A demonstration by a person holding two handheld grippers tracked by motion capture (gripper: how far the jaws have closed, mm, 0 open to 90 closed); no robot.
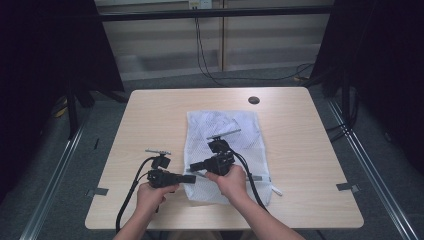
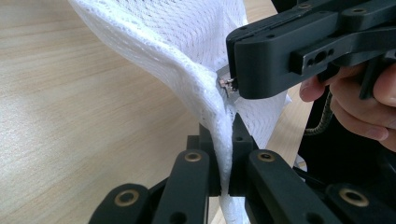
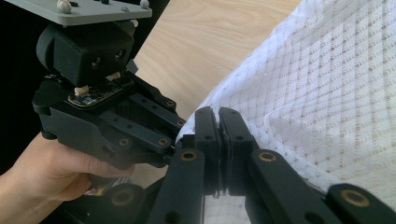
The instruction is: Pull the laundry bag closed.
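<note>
Both clamped shut, the left gripper [image 2: 224, 154] pinned the mesh bag's [image 1: 225, 130] seven-o'clock edge so the right gripper [image 3: 219, 140] could pull its zip tab [image 2: 227, 84]

Right gripper [image 2: 232, 85] hides most of the mesh laundry bag's [image 1: 225, 125] zipper pull [image 2: 226, 83]; bag's near left corner hidden behind gripper bodies

**Black linkage grippers on bare forearms**

Each matte black plastic left gripper [image 1: 189, 177] and right gripper [image 1: 194, 166] is showing brass-coloured pivot pins along its jaw links [image 3: 187, 156]. A grey three-cornered plate [image 3: 88, 10] with pale screws is topping each body. Thick black cables [image 1: 131, 186] are trailing back. The forearms are wearing no sleeves.
</note>
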